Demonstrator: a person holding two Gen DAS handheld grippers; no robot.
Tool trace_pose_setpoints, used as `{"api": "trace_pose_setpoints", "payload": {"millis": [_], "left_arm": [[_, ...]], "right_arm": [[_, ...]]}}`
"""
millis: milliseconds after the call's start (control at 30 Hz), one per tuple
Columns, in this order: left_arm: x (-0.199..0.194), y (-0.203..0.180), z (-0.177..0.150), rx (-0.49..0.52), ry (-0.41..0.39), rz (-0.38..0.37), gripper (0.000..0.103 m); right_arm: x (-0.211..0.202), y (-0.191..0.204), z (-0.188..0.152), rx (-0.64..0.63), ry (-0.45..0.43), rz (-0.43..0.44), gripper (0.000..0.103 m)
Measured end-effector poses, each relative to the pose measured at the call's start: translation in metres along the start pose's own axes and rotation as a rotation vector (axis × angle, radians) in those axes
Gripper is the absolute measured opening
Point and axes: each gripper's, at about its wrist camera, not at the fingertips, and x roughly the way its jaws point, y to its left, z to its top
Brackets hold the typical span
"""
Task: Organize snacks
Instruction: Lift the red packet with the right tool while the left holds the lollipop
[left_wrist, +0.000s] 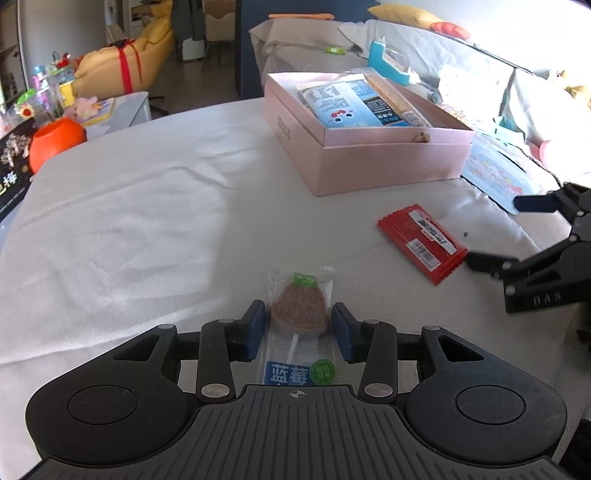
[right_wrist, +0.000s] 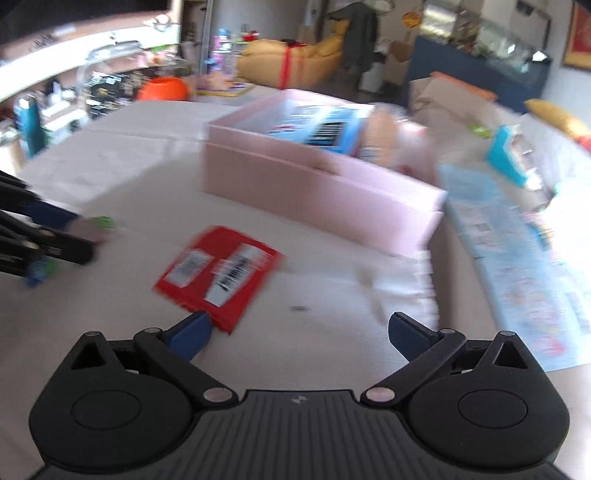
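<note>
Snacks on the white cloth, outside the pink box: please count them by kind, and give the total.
Lollipop in clear wrapper, between the left gripper's fingers: 1
Red flat packet, near the right gripper: 1
Total: 2

Left gripper (left_wrist: 298, 325) jaws flank a wrapped lollipop (left_wrist: 300, 314) near the red packet (left_wrist: 421, 242)
</note>
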Motion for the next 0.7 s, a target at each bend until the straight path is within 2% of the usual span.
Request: {"api": "trace_pose_setpoints", "payload": {"millis": [67,100,233,367,400,533,633,700], "left_arm": [[-0.001,0.0,-0.001,-0.002,-0.007,0.001,0.045],[-0.001,0.0,-0.002,-0.001,-0.011,0.001,0.045],[-0.002,0.002,-0.003,-0.009,-0.012,-0.008,0.045],[-0.004,0.003,-0.004,-0.015,-0.005,-0.019,0.044],[-0.005,0.003,-0.005,-0.013,-0.004,-0.021,0.044],[-0.008,0.002,-0.007,-0.002,0.01,-0.024,0.045],[-0.008,0.003,-0.006,-0.013,0.017,-0.028,0.045],[-0.007,0.004,-0.005,-0.026,0.023,-0.034,0.046]], "right_arm": [[0.0,-0.004,0.0,0.011,0.006,-0.042,0.102],[0.001,-0.007,0.0,0.036,0.013,-0.027,0.1],[0.002,-0.009,0.007,0.145,0.031,0.117,0.1],[0.015,0.008,0.021,0.203,0.06,0.25,0.1],[0.02,0.014,0.024,0.204,0.064,0.258,0.1],[0.032,0.035,0.036,0.153,0.05,0.172,0.099],[0.032,0.035,0.04,0.157,0.047,0.197,0.089],[0.028,0.034,0.04,0.14,0.039,0.195,0.065]]}}
